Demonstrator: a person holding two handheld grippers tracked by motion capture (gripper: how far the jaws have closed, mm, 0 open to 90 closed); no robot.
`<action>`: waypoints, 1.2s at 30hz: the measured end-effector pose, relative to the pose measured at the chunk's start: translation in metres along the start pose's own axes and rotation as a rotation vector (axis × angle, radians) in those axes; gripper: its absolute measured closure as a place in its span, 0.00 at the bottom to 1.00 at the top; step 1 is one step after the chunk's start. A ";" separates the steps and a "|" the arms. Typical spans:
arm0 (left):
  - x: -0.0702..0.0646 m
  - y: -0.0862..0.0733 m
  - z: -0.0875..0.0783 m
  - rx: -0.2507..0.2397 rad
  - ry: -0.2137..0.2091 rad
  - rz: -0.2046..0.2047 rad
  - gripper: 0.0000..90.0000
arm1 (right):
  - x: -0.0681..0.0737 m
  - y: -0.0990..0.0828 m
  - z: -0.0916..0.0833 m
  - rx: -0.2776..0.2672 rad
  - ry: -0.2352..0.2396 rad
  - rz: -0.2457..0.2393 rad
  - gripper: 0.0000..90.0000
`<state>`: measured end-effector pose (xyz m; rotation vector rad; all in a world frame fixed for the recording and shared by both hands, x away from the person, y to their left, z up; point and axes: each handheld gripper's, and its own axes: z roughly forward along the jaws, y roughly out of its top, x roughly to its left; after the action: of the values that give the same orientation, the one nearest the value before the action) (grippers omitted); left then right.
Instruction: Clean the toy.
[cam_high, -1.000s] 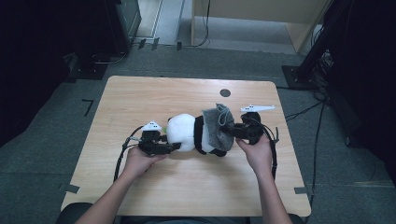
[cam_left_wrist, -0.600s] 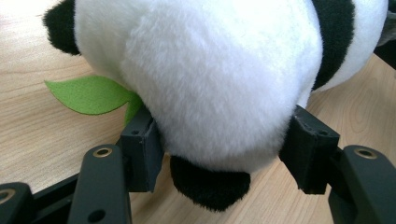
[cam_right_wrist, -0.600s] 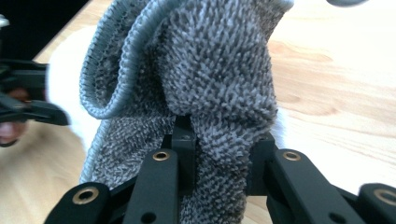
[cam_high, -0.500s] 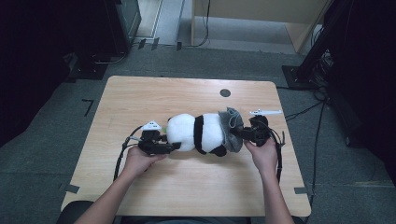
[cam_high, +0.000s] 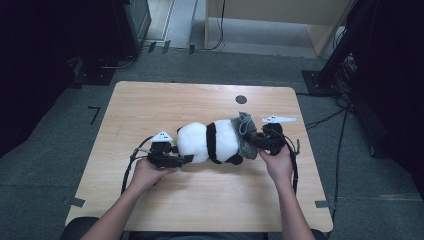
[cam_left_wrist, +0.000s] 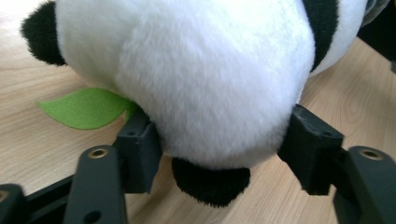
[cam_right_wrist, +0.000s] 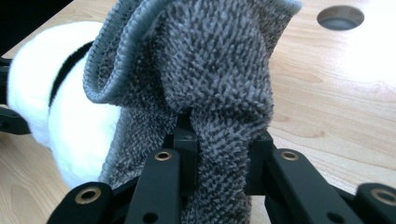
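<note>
A black-and-white panda plush (cam_high: 210, 142) lies on its side across the middle of the wooden table (cam_high: 200, 200). My left gripper (cam_high: 187, 159) is at its left end. In the left gripper view the white plush body (cam_left_wrist: 201, 70) bulges between both pads, which still touch the fur; these jaws have just been opening. A green felt leaf (cam_left_wrist: 84, 107) pokes out beside the left jaw. My right gripper (cam_high: 252, 142) is shut on a fold of grey terry cloth (cam_high: 246, 132) draped over the plush's right end. In the right gripper view the cloth (cam_right_wrist: 210, 60) is pinched between the pads (cam_right_wrist: 187, 144).
A round cable hole (cam_high: 241, 99) sits in the table behind the plush. Black cables trail from both grippers over the table's left and right edges. A black stand base (cam_high: 325, 80) rests on the floor at the far right.
My right hand has come down and slightly right with the grey cloth, which now sits lower over the plush's end. The left hand has stayed in place.
</note>
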<state>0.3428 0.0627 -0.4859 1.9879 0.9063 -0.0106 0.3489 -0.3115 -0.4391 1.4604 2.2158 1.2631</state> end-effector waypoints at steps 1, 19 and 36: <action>0.001 0.001 -0.002 0.006 0.001 0.000 0.36 | -0.002 0.000 0.001 0.005 0.003 0.005 0.82; 0.010 0.006 -0.012 0.033 -0.031 0.039 0.36 | 0.023 0.018 0.002 -0.047 0.046 -0.064 0.81; 0.028 0.037 -0.026 -0.022 -0.037 0.054 0.31 | 0.020 0.020 0.007 -0.039 0.038 -0.075 0.81</action>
<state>0.3770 0.0874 -0.4536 1.9847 0.8255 -0.0064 0.3559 -0.2883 -0.4233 1.3375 2.2348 1.3124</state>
